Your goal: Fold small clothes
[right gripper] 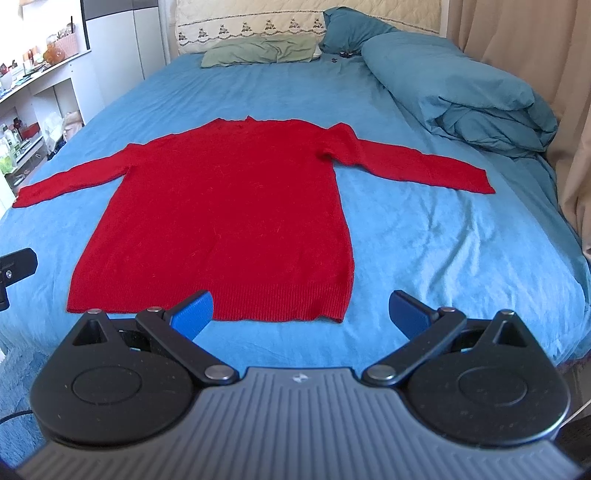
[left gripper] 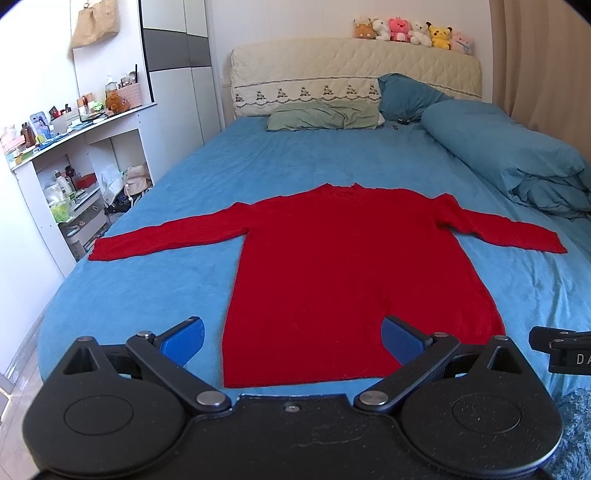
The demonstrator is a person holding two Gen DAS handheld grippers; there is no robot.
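Note:
A red long-sleeved sweater (left gripper: pixel 343 266) lies flat on the blue bed sheet (left gripper: pixel 147 288), both sleeves spread out sideways, hem toward me. It also shows in the right wrist view (right gripper: pixel 229 206). My left gripper (left gripper: pixel 293 341) is open and empty, hovering above the hem's left half. My right gripper (right gripper: pixel 301 314) is open and empty, above the hem's right corner. Part of the right gripper (left gripper: pixel 561 349) shows at the right edge of the left wrist view, and part of the left gripper (right gripper: pixel 14 269) at the left edge of the right wrist view.
A folded blue duvet (left gripper: pixel 517 155) lies along the bed's right side. A green pillow (left gripper: pixel 325 116) and a blue pillow (left gripper: pixel 406 94) sit at the headboard (left gripper: pixel 332 70), with plush toys (left gripper: pixel 410 31) on top. Cluttered white shelves (left gripper: pixel 74 166) stand left. A curtain (right gripper: pixel 535 74) hangs right.

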